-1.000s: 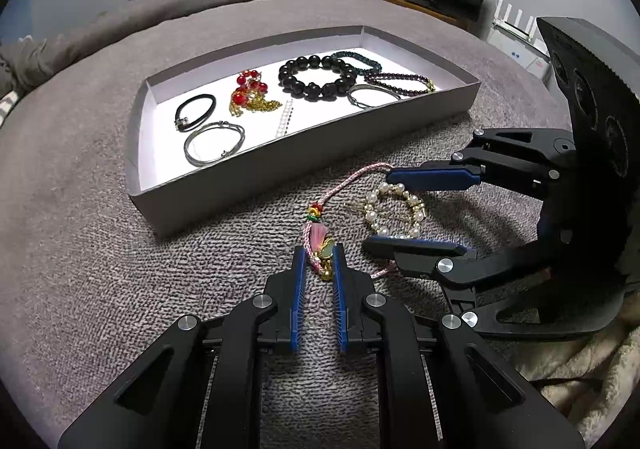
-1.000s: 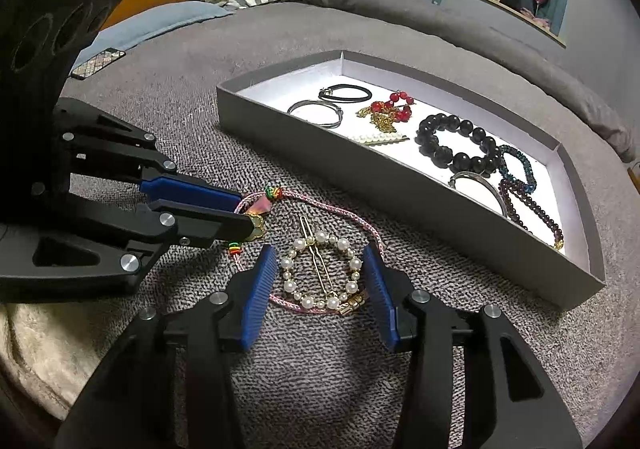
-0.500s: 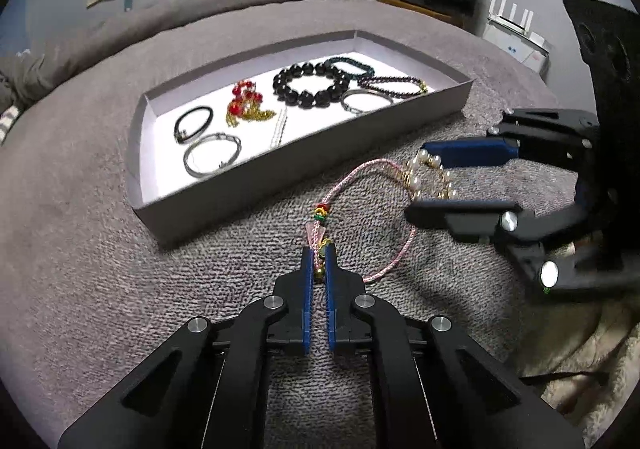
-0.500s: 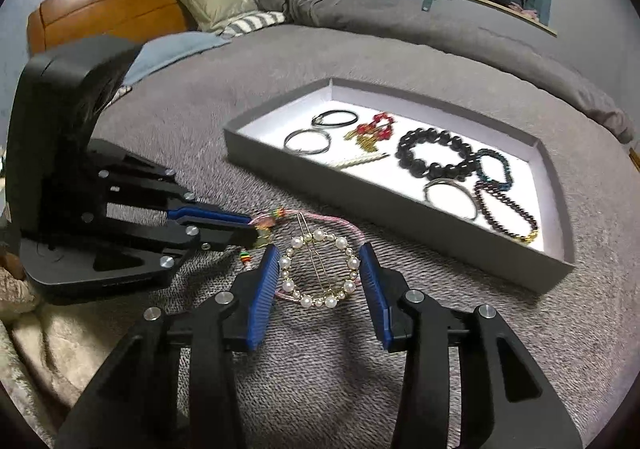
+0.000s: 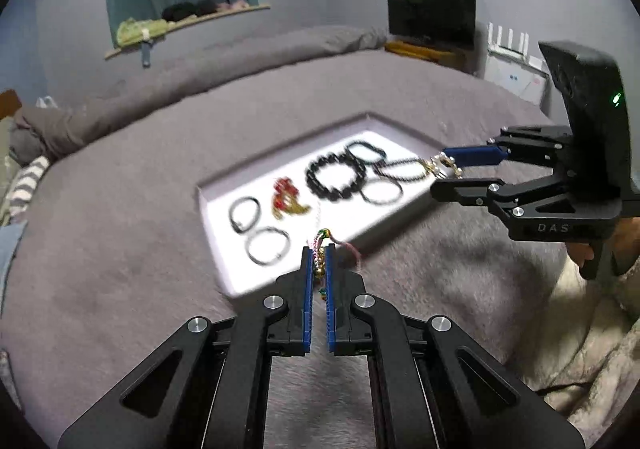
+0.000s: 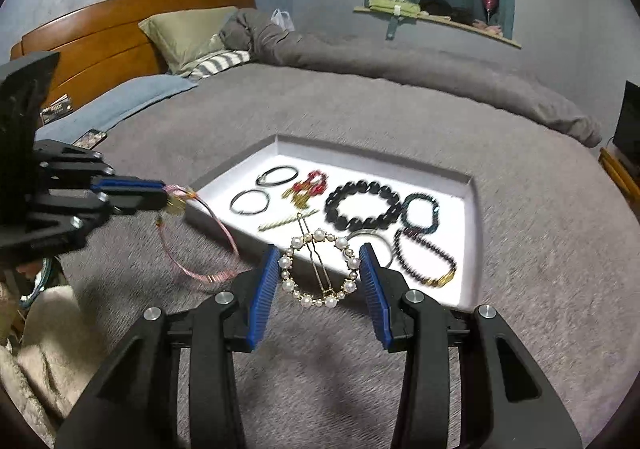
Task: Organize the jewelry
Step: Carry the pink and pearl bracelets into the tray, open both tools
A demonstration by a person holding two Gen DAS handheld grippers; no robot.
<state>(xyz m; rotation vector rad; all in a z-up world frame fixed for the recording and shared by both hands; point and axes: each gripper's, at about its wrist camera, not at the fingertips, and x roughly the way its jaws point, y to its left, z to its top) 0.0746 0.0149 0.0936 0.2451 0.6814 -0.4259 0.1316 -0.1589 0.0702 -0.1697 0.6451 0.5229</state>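
My left gripper (image 5: 319,254) is shut on the charm end of a pink cord necklace (image 5: 320,245) and holds it in the air near the tray's front edge; its loop (image 6: 208,245) hangs free in the right wrist view, where the left gripper (image 6: 162,195) also shows. My right gripper (image 6: 319,255) is shut on a round pearl hair clip (image 6: 318,269), held above the tray's near edge; it also shows in the left wrist view (image 5: 444,173). The grey tray (image 6: 470,185) with a white floor holds several bracelets, among them a black bead bracelet (image 6: 362,205).
The tray lies on a grey bedspread (image 6: 400,109). Pillows (image 6: 188,35) and a wooden headboard (image 6: 100,37) are at the far left. A beige fluffy blanket (image 5: 592,333) lies beside the right gripper. A TV (image 5: 432,15) stands behind the bed.
Both grippers have lifted off the bedspread with their pieces and moved toward the tray. The necklace and the pearl clip have come apart and now hang in the air.
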